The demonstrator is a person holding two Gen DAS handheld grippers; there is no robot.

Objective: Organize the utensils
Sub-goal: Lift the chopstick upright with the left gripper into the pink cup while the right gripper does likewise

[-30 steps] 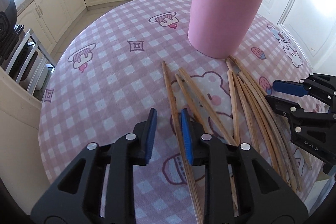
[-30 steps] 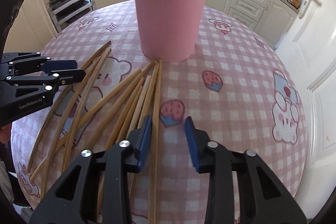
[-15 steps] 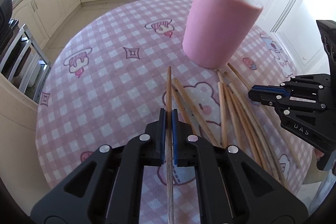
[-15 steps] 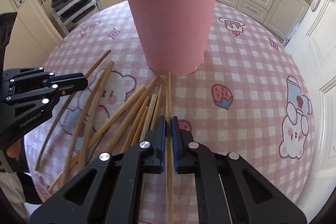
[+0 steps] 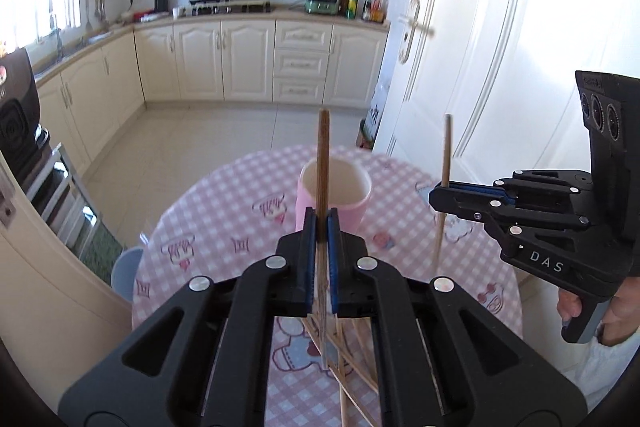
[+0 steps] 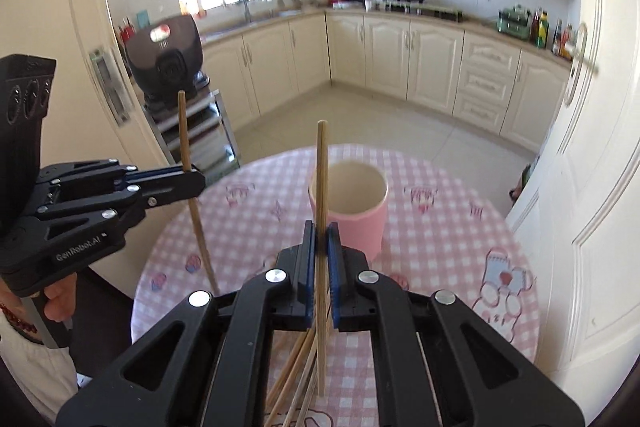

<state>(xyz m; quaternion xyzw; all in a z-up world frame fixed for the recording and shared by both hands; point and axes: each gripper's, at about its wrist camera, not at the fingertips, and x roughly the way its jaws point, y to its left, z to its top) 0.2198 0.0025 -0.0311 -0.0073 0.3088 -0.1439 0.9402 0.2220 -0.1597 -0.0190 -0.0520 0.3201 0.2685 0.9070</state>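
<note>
My left gripper (image 5: 321,227) is shut on a darker wooden chopstick (image 5: 322,155) and holds it upright, raised above the table. My right gripper (image 6: 321,239) is shut on a lighter chopstick (image 6: 322,179), also upright. Each gripper shows in the other's view: the right one (image 5: 442,193) with its chopstick (image 5: 445,155), the left one (image 6: 192,179) with its chopstick (image 6: 183,131). The empty pink cup (image 5: 334,201) stands upright on the table beyond both grippers (image 6: 352,205). Several more chopsticks (image 5: 348,351) lie on the cloth below the grippers (image 6: 292,367).
The round table has a pink checked cloth (image 5: 224,227) and ends near a white door (image 5: 500,87) on the right. A black appliance on a rack (image 6: 172,55) stands to the left. Kitchen cabinets (image 6: 400,55) line the far wall.
Both grippers shut on one chopstick each, lifted them off the table, and turned them upright. They now sit higher and farther back from the cup.
</note>
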